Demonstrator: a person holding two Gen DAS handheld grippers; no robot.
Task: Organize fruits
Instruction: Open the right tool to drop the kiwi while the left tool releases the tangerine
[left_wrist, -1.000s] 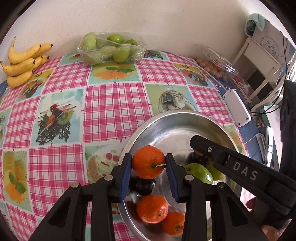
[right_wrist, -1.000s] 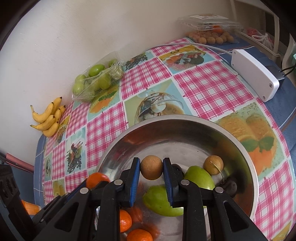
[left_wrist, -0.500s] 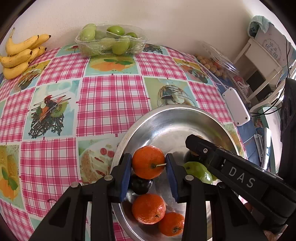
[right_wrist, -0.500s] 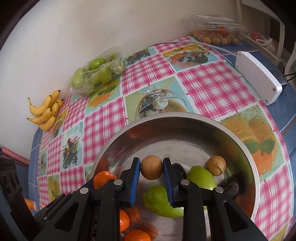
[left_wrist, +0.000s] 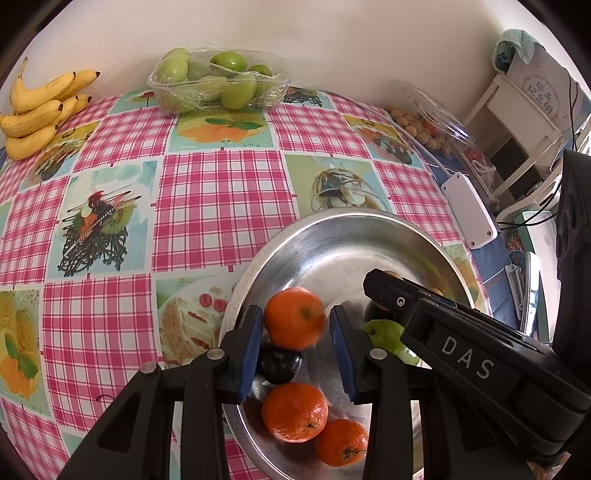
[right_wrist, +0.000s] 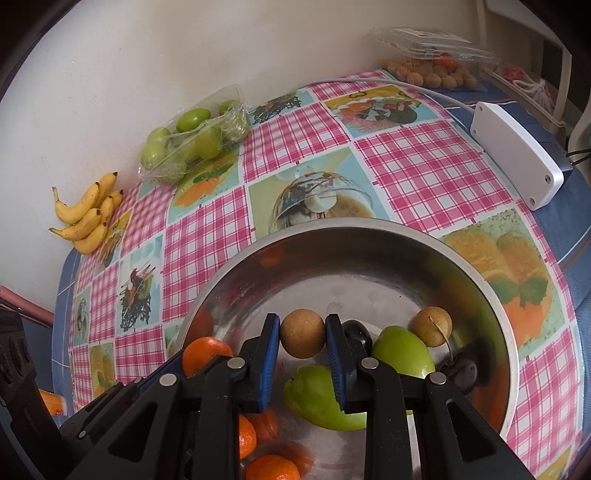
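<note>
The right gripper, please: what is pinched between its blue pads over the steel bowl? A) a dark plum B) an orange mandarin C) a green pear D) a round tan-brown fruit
D: the right gripper is closed on a round tan-brown fruit, both blue pads pressing its sides above the steel bowl.

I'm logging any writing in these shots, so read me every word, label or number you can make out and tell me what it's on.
"DAS": white capitals on the black body of the right gripper, seen in the left wrist view.
Printed characters on the white box on the shelf at far right: too small and tilted to read.
Tablecloth, clear fruit trays and white power strip: no readable text.
</note>
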